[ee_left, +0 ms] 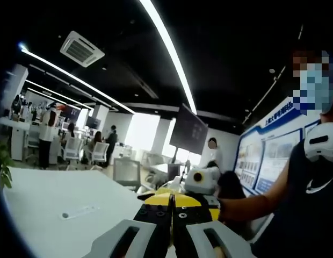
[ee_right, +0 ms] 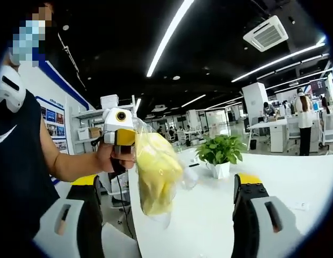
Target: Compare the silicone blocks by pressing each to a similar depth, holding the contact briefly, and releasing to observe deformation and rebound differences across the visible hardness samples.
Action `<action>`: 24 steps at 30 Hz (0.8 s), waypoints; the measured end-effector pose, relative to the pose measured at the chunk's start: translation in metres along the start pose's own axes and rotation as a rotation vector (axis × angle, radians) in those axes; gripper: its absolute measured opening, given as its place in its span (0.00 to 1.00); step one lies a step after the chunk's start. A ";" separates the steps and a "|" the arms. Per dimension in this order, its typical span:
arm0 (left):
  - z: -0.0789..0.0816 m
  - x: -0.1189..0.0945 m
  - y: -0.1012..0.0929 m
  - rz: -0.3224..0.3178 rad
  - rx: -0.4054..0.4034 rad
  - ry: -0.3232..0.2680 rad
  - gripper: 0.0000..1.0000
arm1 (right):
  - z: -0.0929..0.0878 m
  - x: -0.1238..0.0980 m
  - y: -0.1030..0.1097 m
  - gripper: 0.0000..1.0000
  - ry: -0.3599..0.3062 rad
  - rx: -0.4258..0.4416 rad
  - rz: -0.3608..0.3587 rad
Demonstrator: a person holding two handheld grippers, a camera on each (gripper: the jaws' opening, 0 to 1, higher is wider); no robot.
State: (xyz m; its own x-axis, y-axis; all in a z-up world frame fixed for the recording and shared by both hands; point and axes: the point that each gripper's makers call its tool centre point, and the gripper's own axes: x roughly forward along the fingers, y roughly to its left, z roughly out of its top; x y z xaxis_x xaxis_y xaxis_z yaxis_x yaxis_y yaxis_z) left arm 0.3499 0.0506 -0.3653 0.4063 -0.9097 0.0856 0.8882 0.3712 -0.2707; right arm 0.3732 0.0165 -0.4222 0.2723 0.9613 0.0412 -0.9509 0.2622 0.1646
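Left gripper (ee_right: 135, 141), jaws pressed on a clear bag of yellow blocks (ee_right: 156, 172), hangs it lengthwise between the spread right gripper (ee_right: 166, 212) jaws, above the tabletop (ee_right: 295, 183).

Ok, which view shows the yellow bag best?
Right gripper view: the clear bag of yellow pieces hangs whole from the left gripper. In the left gripper view I can't tell it from the shut jaws' yellow tips.
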 end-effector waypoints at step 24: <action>-0.005 -0.007 0.020 0.051 -0.037 -0.014 0.00 | -0.028 -0.067 -0.050 0.96 0.048 -0.051 -0.257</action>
State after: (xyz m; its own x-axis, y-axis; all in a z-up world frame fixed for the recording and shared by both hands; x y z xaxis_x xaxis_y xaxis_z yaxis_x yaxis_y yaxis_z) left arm 0.3636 0.0629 -0.3763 0.4540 -0.8870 0.0844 0.8580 0.4096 -0.3100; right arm 0.3984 -0.0591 -0.4611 0.4994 0.8653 -0.0429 -0.8581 0.5008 0.1132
